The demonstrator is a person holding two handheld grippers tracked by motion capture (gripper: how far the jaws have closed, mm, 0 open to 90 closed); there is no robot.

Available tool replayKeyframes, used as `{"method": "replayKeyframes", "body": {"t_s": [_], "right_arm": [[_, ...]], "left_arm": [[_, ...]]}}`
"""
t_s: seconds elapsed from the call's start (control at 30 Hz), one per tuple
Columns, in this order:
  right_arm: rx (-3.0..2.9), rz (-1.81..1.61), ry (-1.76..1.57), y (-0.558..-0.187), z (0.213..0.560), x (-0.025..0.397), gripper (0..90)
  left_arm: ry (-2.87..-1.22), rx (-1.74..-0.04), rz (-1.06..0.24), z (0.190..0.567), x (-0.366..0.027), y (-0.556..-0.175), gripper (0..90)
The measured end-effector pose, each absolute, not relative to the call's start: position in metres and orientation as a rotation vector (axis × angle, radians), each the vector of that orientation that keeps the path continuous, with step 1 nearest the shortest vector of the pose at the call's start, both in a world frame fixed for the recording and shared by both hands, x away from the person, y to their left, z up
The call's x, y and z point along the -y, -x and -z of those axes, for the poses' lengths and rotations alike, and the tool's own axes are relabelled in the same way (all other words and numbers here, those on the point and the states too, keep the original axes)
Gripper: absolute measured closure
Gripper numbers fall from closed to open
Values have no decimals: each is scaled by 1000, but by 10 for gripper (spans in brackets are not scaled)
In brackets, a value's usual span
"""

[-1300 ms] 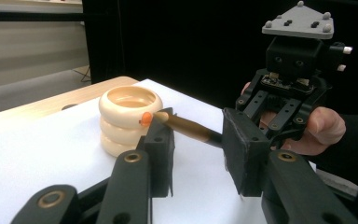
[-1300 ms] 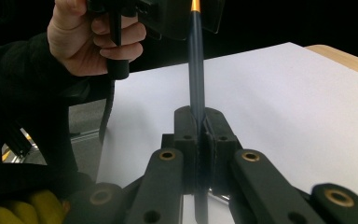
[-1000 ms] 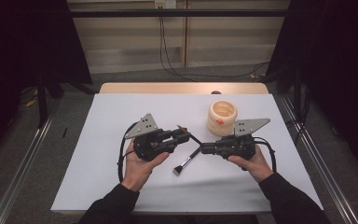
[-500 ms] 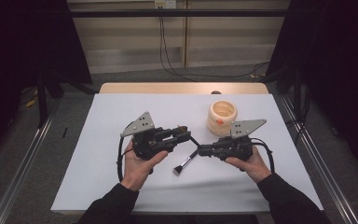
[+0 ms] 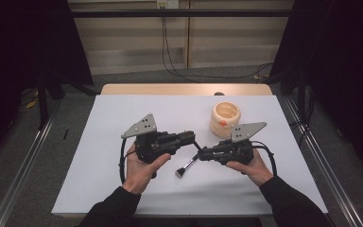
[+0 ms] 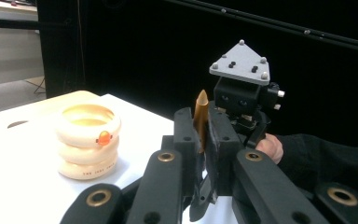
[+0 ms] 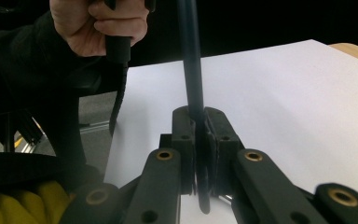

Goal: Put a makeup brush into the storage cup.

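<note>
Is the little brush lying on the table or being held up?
Held up: both the left gripper and right gripper clamp the brush.

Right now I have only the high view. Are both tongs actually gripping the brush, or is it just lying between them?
Observer: The left tongs are shut on it. The left gripper view shows the brush poking its pointed golden end up between them.
Operator: And the right tongs?
Observer: The right tongs are shut on the dark handle, which rises straight up out of them in the right gripper view.
Operator: Anything on the ring stack I can't read?
Observer: The ring stack is three rings high, and the bottom ring carries a line of small dark print, too small to read.
</note>
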State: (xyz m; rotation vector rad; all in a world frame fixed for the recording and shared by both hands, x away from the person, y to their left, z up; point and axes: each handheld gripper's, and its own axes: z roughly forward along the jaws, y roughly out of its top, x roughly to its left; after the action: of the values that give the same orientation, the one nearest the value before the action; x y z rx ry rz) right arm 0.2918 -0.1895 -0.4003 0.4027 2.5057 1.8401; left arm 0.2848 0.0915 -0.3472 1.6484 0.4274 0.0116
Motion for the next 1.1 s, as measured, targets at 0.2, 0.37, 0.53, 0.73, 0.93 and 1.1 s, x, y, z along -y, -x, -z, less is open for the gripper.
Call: {"method": "replayKeyframes", "body": {"t_s": [0.2, 0.37, 0.53, 0.73, 0.93, 1.1], "right_arm": [[-2500, -1860, -403, -291, 400, 190, 763], [-2505, -1887, -419, -291, 399, 191, 714], [-2482, -1894, -436, -291, 397, 193, 549], [-2451, -1889, -467, -290, 395, 194, 310], [-2404, -1893, -504, -289, 394, 196, 156], [-2374, -1896, -537, -289, 393, 196, 84]], "left_arm": [[-1657, -446, -24, 346, -90, -283, 844], [-1658, -444, -22, 346, -91, -284, 844], [-1658, -448, -24, 345, -93, -284, 845], [-1670, -455, -40, 345, -96, -285, 844], [-1680, -456, -46, 345, -96, -285, 844], [-1688, -469, -52, 345, -96, -284, 844]]}}
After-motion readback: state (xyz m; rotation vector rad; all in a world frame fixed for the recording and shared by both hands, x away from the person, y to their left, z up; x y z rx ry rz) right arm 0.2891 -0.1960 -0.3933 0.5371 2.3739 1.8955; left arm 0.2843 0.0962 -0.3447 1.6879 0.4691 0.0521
